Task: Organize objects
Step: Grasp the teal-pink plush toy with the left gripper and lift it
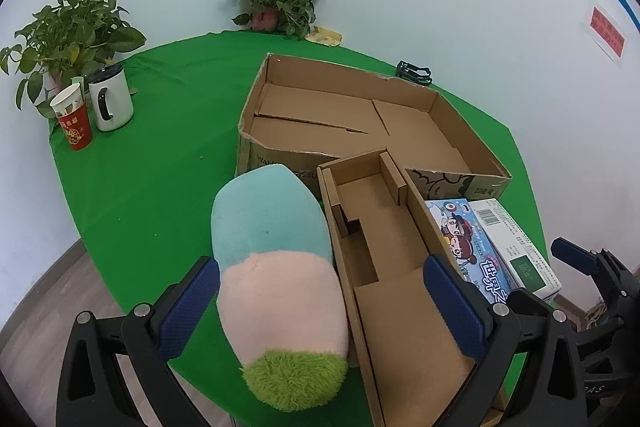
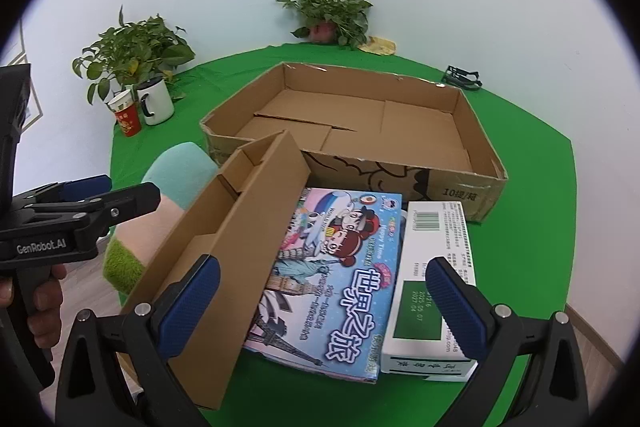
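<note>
Pastel plush toy (image 1: pixel 276 279) lies lengthwise, green end nearest, between the wide-open left gripper (image 1: pixel 320 307); right gripper (image 2: pixel 320 307) gapes empty.

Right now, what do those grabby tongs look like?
Both tongs, left and right, are black plastic with silver screws. Each finger wears a dark blue bumpy pad. The left one's side, seen from the right wrist view, says "GenRobot.AI" in white.
</note>
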A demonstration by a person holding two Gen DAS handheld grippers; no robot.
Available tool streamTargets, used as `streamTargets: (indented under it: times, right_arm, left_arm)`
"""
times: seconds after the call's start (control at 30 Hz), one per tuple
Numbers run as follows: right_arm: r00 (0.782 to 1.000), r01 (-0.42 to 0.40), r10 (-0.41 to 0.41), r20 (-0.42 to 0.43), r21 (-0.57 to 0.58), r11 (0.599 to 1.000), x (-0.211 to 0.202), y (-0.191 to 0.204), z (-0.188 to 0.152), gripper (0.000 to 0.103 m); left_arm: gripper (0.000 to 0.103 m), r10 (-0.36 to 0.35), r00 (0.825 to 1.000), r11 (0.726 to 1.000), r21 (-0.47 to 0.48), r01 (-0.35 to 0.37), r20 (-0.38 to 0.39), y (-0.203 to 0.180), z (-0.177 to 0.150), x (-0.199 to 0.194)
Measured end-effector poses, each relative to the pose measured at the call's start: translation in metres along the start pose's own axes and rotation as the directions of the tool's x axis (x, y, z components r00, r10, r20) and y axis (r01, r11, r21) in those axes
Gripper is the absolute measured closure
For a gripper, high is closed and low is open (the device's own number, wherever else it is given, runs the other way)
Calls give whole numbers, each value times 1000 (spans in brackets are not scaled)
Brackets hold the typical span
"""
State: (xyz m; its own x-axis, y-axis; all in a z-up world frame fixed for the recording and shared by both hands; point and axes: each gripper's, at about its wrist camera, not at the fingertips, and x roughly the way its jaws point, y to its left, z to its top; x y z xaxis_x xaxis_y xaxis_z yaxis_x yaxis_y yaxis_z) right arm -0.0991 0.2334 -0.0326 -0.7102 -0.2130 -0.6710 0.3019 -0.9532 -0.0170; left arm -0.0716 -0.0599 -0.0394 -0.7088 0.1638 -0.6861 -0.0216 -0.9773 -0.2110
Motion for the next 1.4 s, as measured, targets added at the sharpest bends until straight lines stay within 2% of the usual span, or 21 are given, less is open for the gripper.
streamTargets:
  times: [0.23, 0.33, 0.47, 0.57, 0.7, 0.8, 0.93, 1.07, 1.23, 1.4]
  right_arm:
    - [991, -124, 127, 33, -74, 989, -7, 22, 13, 1]
    - [980, -192, 195, 32, -91, 977, -7, 36, 26, 1]
    - [949, -315, 312, -43, -102, 944, 8, 67, 42, 1]
    - [925, -373, 361, -115, -105, 922, 22, 88, 49, 1]
    - [911, -387, 357, -206, -129, 913, 40, 108, 57, 1]
    - [893, -395, 344, -290, -140, 908, 56, 121, 54, 3]
    - [872, -396, 324, -366, -141, 907, 67, 139, 45, 11]
    - [860, -373, 274, -430, -166, 913, 77, 154, 34, 15]
    - [874, -301, 189, -448, -193, 934, 84, 160, 28, 16]
    - [889, -255, 147, -433, -202, 946, 82, 163, 21, 16]
  left_arm:
    - [0, -65, 997, 997, -39, 64, -28, 29, 18, 6]
    - [0, -95, 995, 994, -63, 92, -44, 46, 32, 15]
    - [0, -144, 985, 987, -87, 137, -91, 65, 44, 32]
    - [1, -210, 967, 974, -114, 195, -145, 78, 48, 49]
    - [2, -247, 946, 964, -154, 218, -207, 90, 43, 71]
    - [8, -278, 930, 952, -199, 233, -241, 101, 38, 85]
    - [18, -351, 900, 926, -242, 291, -258, 108, 34, 95]
    - [25, -376, 893, 915, -251, 316, -249, 114, 32, 97]
    - [31, -397, 886, 907, -249, 339, -239, 121, 28, 94]
    - [36, -399, 890, 905, -251, 344, -221, 120, 25, 87]
